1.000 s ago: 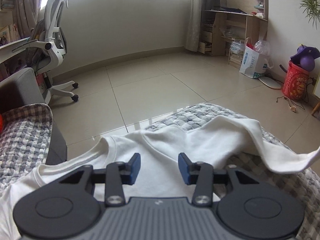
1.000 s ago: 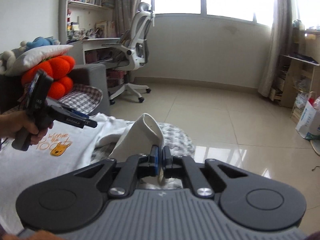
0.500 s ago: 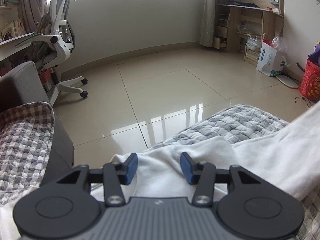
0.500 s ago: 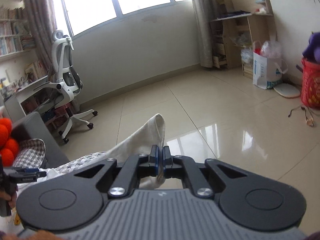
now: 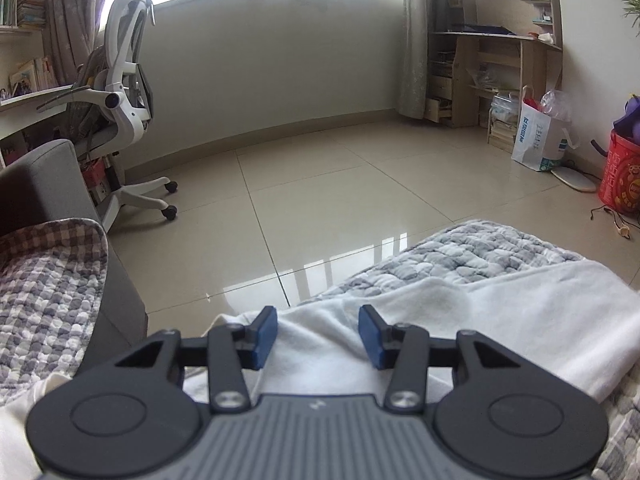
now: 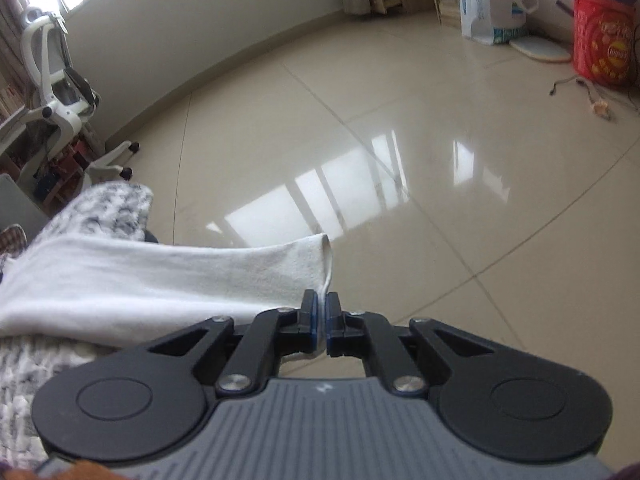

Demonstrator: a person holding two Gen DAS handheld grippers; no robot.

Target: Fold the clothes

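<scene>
A white shirt point(image 5: 480, 312) lies on a grey-and-white checked quilt point(image 5: 472, 248). My left gripper point(image 5: 317, 336) is open, its blue pads just above the shirt's near edge, holding nothing. My right gripper point(image 6: 323, 320) is shut on the cuff end of the shirt's white sleeve point(image 6: 168, 276). The sleeve is stretched out flat to the left, over the quilt's edge point(image 6: 108, 208) and above the floor.
A white office chair point(image 5: 120, 92) stands at the left by a desk. A grey sofa arm point(image 5: 44, 184) with checked cover is near left. A white bag point(image 5: 538, 140), red bucket point(image 5: 622, 176) and wooden shelves point(image 5: 492, 64) stand at the right wall. Glossy tiled floor point(image 5: 320, 192) lies ahead.
My right gripper has swung right and down with the sleeve, pulling it out straight past the quilt's edge. The left gripper stayed open and moved toward the shirt's near edge.
</scene>
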